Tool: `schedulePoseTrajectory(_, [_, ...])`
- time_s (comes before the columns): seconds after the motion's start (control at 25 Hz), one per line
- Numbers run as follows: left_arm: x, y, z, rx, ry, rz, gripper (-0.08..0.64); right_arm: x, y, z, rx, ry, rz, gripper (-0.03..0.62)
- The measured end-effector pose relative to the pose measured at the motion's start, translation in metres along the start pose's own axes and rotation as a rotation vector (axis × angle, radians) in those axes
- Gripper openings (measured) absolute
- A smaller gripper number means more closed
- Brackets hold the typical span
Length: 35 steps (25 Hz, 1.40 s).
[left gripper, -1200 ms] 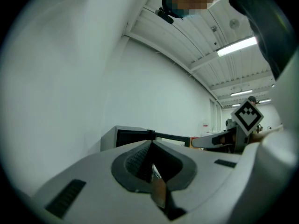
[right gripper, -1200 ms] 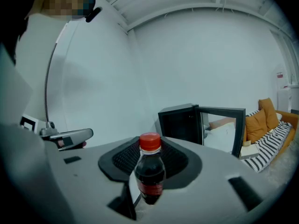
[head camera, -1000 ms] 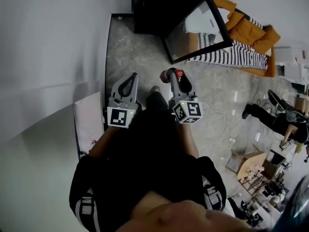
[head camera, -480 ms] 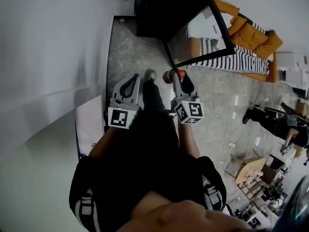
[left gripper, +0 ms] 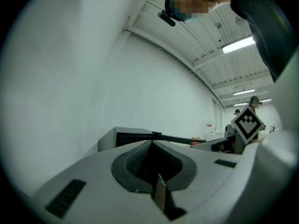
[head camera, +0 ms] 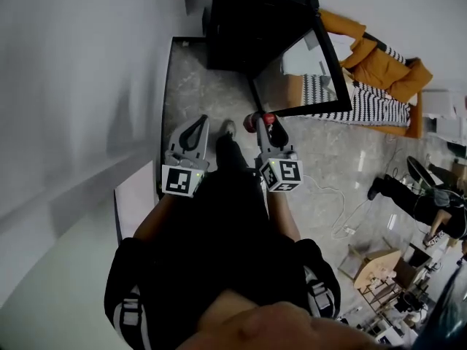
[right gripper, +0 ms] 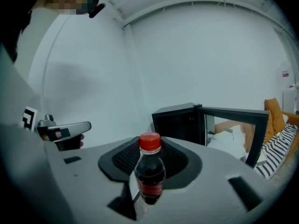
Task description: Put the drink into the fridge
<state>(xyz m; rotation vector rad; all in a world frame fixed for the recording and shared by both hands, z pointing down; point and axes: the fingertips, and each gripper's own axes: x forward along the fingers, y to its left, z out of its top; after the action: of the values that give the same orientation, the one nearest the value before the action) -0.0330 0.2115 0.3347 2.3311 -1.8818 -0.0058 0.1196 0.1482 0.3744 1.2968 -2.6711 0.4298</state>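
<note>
Right gripper (head camera: 260,125) clamped on a small plastic cola bottle (right gripper: 150,171): red screw cap, dark liquid, held upright between ribbed black pads. Left gripper (left gripper: 152,148) has jaws together, empty. Matte black mini fridge (head camera: 248,28) stands ahead on a glossy grey stone floor (head camera: 197,86). Its glass door (head camera: 310,68) is swung open and the interior is dark, so I cannot tell its contents. Striped fabric (head camera: 372,104) and orange padding (head camera: 379,57) lie beyond the door.

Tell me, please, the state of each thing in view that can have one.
fridge door: swung open
drink bottle: red cap on, clamped between the right gripper's jaws, not yet in the fridge
right gripper: shut on the drink bottle
left gripper: shut, nothing in it
</note>
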Motion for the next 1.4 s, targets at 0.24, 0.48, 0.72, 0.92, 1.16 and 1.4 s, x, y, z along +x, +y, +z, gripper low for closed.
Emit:
schedulePoseTrajectory(0.24, [0.065, 0.002, 0.008, 0.027, 0.019, 0.003, 0.005, 0.046, -0.039, 0.014, -0.014, 0.008, 0.034, 0.129])
schedulePoseTrajectory(0.48, [0.12, -0.002, 0.013, 0.024, 0.033, 0.032, 0.005, 0.083, -0.081, 0.02, -0.037, 0.046, 0.07, 0.129])
schedulePoseTrajectory(0.72, [0.164, 0.002, 0.02, 0.028, 0.028, 0.075, 0.005, 0.12, -0.113, 0.033, -0.056, 0.034, 0.104, 0.128])
schedulePoseTrajectory(0.92, [0.192, 0.008, 0.02, 0.034, 0.018, 0.098, 0.005, 0.147, -0.132, 0.04, -0.068, 0.019, 0.125, 0.127])
schedulePoseTrajectory(1.16, [0.218, 0.023, 0.031, 0.034, -0.026, 0.097, 0.005, 0.169, -0.148, 0.036, -0.07, 0.045, 0.101, 0.127])
schedulePoseTrajectory(1.4, [0.252, 0.041, 0.026, 0.024, -0.044, 0.043, 0.005, 0.193, -0.16, 0.034, -0.055, 0.034, 0.057, 0.127])
